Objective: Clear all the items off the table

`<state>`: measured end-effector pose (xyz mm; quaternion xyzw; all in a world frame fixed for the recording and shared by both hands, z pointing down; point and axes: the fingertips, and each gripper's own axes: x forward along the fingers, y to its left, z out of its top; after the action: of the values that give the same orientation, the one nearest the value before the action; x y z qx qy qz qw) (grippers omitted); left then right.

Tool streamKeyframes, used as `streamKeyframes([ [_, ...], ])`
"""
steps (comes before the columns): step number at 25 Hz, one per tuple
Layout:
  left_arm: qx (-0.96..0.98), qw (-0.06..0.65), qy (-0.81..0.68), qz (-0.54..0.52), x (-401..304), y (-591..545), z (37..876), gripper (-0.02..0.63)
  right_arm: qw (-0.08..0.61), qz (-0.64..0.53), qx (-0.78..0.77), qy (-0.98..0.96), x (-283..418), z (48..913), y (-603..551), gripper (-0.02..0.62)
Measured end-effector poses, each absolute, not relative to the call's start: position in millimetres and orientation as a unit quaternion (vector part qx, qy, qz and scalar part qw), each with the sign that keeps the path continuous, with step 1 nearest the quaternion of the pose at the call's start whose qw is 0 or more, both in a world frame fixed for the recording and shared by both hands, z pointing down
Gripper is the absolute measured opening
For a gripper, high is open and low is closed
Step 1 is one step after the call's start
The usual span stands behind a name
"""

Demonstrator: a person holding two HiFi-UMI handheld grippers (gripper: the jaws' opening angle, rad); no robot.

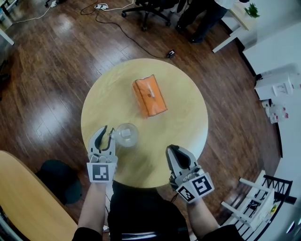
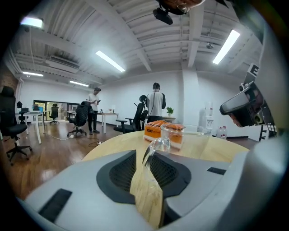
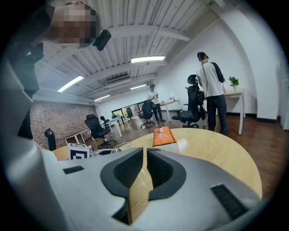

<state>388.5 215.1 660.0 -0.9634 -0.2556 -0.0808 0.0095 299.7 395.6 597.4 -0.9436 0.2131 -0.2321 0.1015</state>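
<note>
The cup (image 1: 126, 134) is set on the desk (image 1: 183, 127), nearer than the box (image 1: 150, 95) and to its left, with its handle (image 2: 156, 146) turned toward the left tool (image 1: 107, 132). That tool is held partly open, the handle at its tips and not yet pinched. The handle should be taken deeper between the pads before closing, as glass is judged slippery, and the cup then lifted level.

The right tool (image 1: 175, 149), nearer than the box and to its right, is closed on nothing. Nothing is seen in the way. Beyond the box, a chair (image 1: 150, 9) and a cable (image 1: 127, 35) are seen.
</note>
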Motion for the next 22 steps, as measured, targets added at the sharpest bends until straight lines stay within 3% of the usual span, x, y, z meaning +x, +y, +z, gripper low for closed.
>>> streamKeyframes([
  [14,-0.970,-0.018,-0.230,-0.082,355.9,194.7,637.5,0.081,0.101,-0.190,-0.956,0.198,291.2,569.6,398.9,0.029],
  [22,-0.975,-0.061,-0.212,-0.016,353.2,166.9,547.4,0.081,0.101,-0.054,-0.975,0.189,304.2,482.4,414.3,0.029],
])
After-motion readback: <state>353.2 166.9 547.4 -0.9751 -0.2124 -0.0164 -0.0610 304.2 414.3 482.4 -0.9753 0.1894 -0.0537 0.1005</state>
